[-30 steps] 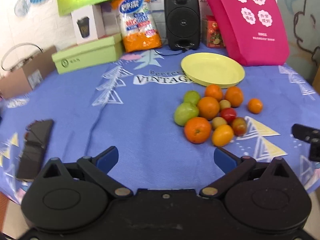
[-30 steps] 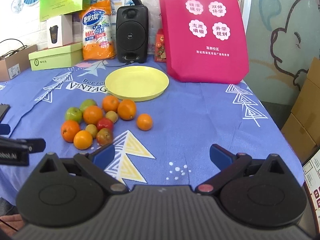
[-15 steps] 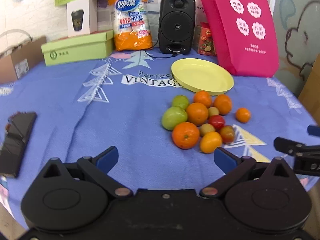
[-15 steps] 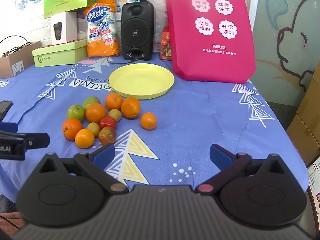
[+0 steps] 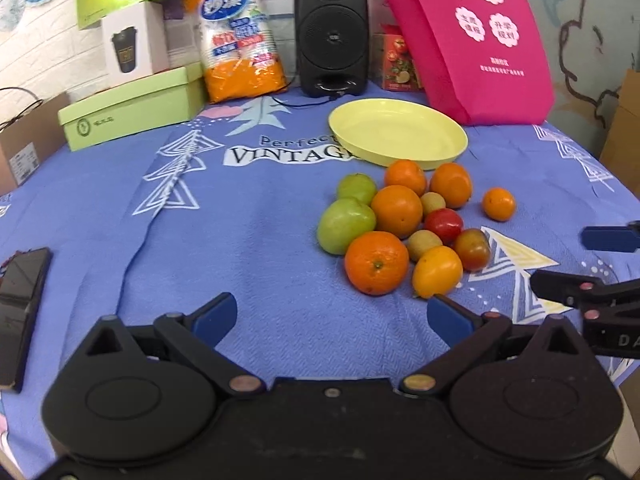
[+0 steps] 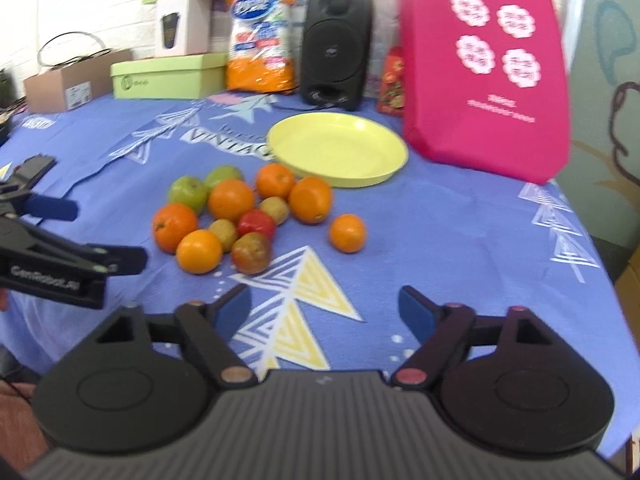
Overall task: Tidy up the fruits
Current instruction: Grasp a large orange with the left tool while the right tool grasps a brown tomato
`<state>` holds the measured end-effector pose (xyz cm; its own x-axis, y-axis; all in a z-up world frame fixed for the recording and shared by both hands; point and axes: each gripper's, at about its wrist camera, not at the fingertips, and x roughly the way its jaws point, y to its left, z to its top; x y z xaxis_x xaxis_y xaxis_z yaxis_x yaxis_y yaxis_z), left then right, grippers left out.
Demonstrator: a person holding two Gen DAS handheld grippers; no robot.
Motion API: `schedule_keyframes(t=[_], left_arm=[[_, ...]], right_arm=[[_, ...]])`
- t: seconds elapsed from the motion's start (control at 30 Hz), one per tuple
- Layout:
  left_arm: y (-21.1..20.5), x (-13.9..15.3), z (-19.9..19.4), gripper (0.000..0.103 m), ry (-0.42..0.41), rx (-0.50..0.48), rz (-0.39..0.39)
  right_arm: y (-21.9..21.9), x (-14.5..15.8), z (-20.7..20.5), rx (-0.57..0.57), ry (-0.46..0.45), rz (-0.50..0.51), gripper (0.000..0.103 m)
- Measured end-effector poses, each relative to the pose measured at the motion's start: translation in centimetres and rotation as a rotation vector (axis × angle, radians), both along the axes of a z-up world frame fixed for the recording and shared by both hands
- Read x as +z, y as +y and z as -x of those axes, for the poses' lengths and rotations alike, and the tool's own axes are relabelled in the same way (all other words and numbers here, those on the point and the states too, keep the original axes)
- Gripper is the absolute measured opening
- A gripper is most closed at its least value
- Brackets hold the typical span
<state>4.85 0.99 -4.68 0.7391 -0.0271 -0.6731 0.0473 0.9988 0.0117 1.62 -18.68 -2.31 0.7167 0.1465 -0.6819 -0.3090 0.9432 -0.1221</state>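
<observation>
Black speaker [image 5: 331,28], pink bag [image 5: 468,36], green box [image 5: 132,108], phone [image 5: 20,304] on blue tablecloth [image 5: 248,224].

Yellow plate [image 5: 398,132]; blue triangle-patterned tablecloth [image 5: 260,216].

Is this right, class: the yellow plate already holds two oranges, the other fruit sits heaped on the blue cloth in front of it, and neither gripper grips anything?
Not quite. The yellow plate holds nothing; both wrist views show it bare. All the fruit sits heaped on the blue cloth in front of it. The left gripper and right gripper grip nothing, though their jaws are closing.
</observation>
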Motion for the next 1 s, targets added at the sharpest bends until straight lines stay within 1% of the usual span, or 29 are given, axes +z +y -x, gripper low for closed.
schedule_keyframes(t=[0.07, 0.1, 0.13, 0.17, 0.23, 0.4, 0.5, 0.53, 0.6, 0.67, 0.77, 0.9, 0.97, 1.0], left_arm=[[-0.3, -0.4, -0.5, 0.084, 0.005, -0.015, -0.009], [-0.3, -0.6, -0.8, 0.081, 0.011, -0.020, -0.008], [-0.4, -0.9, -1.0, 0.075, 0.017, -0.026, -0.002], [-0.4, -1.1, -1.4, 0.073, 0.027, -0.033, 0.007], [-0.4, -1.6, -2.0, 0.073, 0.042, -0.038, 0.014], [-0.4, -2.1, -3.0, 0.073, 0.035, -0.039, 0.016], [-0.2, -2.2, -3.7, 0.072, 0.040, -0.048, 0.039], [-0.2, -2.2, -3.8, 0.070, 0.040, -0.053, 0.046], [-0.3, -2.3, -4.2, 0.062, 0.037, -0.071, 0.065], [-0.4, -2.3, -4.5, 0.050, 0.033, -0.088, 0.080], [-0.4, -2.3, -4.9, 0.045, 0.031, -0.095, 0.090], [-0.1, -2.5, -5.0, 0.043, 0.029, -0.098, 0.116], [0.0, -2.5, -5.1, 0.042, 0.031, -0.097, 0.121], [0.0, -2.4, -5.1, 0.041, 0.032, -0.098, 0.121]], right_arm=[[0.5, -0.5, -0.4, 0.034, 0.012, 0.005, 0.060], [0.8, -0.7, -0.6, 0.045, 0.020, 0.010, 0.055], [1.0, -0.9, -0.9, 0.053, 0.022, 0.014, 0.055], [1.2, -1.1, -1.1, 0.060, 0.024, 0.016, 0.054], [1.5, -1.4, -1.6, 0.075, 0.031, 0.015, 0.054], [2.3, -1.9, -2.7, 0.112, 0.039, 0.022, 0.053], [2.5, -2.2, -3.3, 0.119, 0.046, 0.017, 0.052], [2.6, -2.3, -3.5, 0.120, 0.048, 0.013, 0.052], [2.7, -2.4, -3.9, 0.128, 0.052, 0.004, 0.052], [2.8, -2.5, -4.1, 0.132, 0.054, 0.001, 0.052], [3.1, -2.6, -4.6, 0.139, 0.059, -0.003, 0.049], [3.4, -2.7, -4.8, 0.149, 0.058, 0.005, 0.045], [3.5, -2.7, -4.9, 0.158, 0.061, 0.001, 0.042], [3.6, -2.7, -4.9, 0.166, 0.061, -0.001, 0.038]])
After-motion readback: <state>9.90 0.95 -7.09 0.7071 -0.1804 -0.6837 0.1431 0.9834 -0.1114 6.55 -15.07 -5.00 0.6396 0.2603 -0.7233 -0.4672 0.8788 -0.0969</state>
